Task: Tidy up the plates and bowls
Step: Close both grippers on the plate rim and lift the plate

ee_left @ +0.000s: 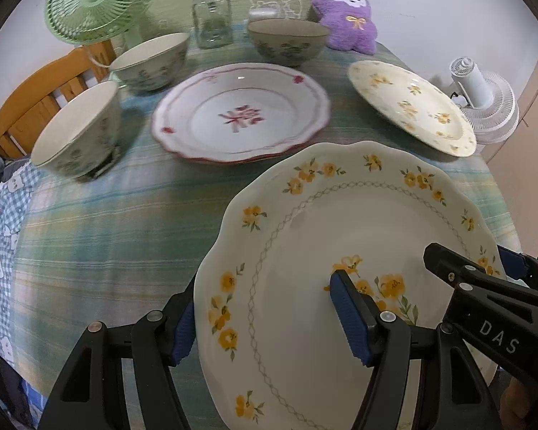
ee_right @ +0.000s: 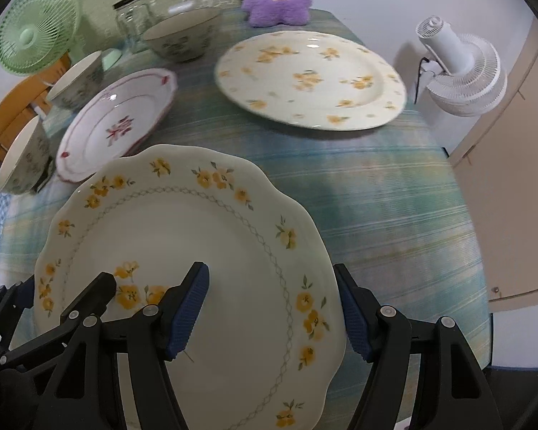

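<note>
Left wrist view, left to right: wooden chair (ee_left: pixel 36 107) at the table's far-left side, green fan (ee_left: pixel 93 3) behind it. Three patterned bowls: near-left bowl (ee_left: pixel 79 132), middle bowl (ee_left: pixel 150 62), far bowl (ee_left: pixel 288 41). Glass jar (ee_left: pixel 211 18) between the two back bowls. Red-trimmed plate (ee_left: pixel 240 114) at table centre. Purple plush (ee_left: pixel 346 14) at the far edge. Round yellow-flower plate (ee_left: pixel 412 104) on the right, white fan (ee_left: pixel 484 107) off the table beyond it. Green striped cloth covers the table (ee_left: pixel 107 233).

Scalloped yellow-flower plate (ee_left: pixel 340 268) sits nearest, at the front of the table. Left gripper (ee_left: pixel 265 322) straddles its left rim: one blue-padded finger outside the edge, the other over the plate face, fingers wide apart, not clamped. Right gripper (ee_right: pixel 272 315) straddles the right rim the same way, one finger over the face, one outside, apart. Contact with the plate: cannot tell for either.
</note>
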`<state>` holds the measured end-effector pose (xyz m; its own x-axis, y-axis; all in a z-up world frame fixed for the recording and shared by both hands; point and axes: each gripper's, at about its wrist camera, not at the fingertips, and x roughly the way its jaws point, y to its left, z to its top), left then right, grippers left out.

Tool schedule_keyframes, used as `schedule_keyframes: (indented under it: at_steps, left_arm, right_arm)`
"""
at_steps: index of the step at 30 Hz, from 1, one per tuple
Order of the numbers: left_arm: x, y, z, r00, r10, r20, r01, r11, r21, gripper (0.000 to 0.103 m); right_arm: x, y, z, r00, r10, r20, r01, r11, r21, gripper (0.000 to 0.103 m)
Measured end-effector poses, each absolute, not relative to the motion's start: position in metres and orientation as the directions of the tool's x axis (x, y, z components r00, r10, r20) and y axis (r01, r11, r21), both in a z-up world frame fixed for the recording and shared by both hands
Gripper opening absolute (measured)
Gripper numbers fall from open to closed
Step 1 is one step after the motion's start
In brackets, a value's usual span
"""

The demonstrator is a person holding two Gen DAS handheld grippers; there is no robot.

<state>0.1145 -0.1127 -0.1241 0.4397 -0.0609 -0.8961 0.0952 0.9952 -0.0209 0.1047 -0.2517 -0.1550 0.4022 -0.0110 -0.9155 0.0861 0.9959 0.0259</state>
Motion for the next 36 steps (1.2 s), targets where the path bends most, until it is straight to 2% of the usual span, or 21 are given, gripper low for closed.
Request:
schedule_keyframes:
  at_steps: [12,22,28,36]
  left_arm:
    - [0.123,-0.163,-0.137,0.422,-0.06,-0.905,0.076,0.997,-0.031,0.068]
    - [0.129,-0.167,-0.143,0.414,-0.035,-0.91,-0.021,0.999,-0.048,0.07]
    - [0.127,-0.169,-0.122,0.435,-0.017,-0.9,-0.022,0.999,-0.03,0.072]
    - [0.13,-0.158,-0.082,0.513,-0.056,-0.857,0.023,0.998,-0.051,0.084]
  right_arm:
    - [0.117,-0.305,-0.165,0.391,-0.012,-0.92,0.09,0.996,0.025,0.073]
    - [0.124,-0.314,-0.168,0.395,0.032,-0.918,0.03,0.998,0.048,0.073]
    - [0.122,-0.31,-0.142,0.448,-0.008,-0.894,0.026,1.0,0.004,0.074]
    - [0.114,-0.312,-0.102,0.505,-0.032,-0.862,0.104,0.994,0.023,0.078]
